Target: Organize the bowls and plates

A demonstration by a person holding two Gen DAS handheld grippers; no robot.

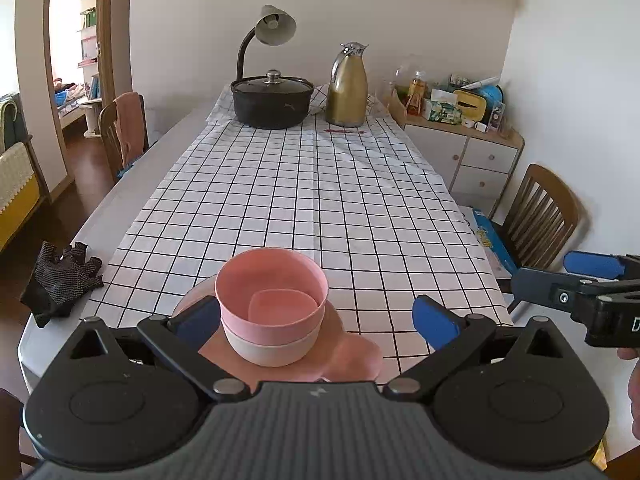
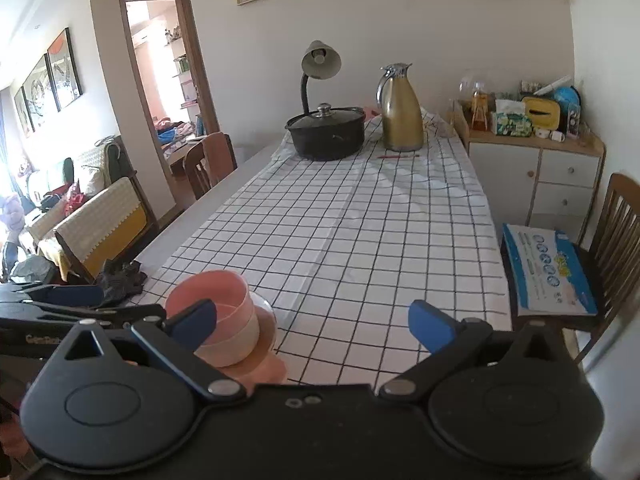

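The pink bowl (image 1: 271, 295) sits in a cream bowl (image 1: 269, 347) on a pink plate (image 1: 344, 356) at the near edge of the surface (image 1: 320, 200); the stack is right inside the spread left claw (image 1: 316, 316); the right claw (image 2: 312, 322), also spread and empty, has it to its left.

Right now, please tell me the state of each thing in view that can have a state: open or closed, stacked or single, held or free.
left gripper: open, holding nothing.
right gripper: open, holding nothing.
pink bowl: nested in the white bowl, upright, free.
white bowl: upright on the pink plate.
pink plate: flat on the table, under the bowls.
black pot: lid on.
gold jug: upright, closed.
desk lamp: appears off.
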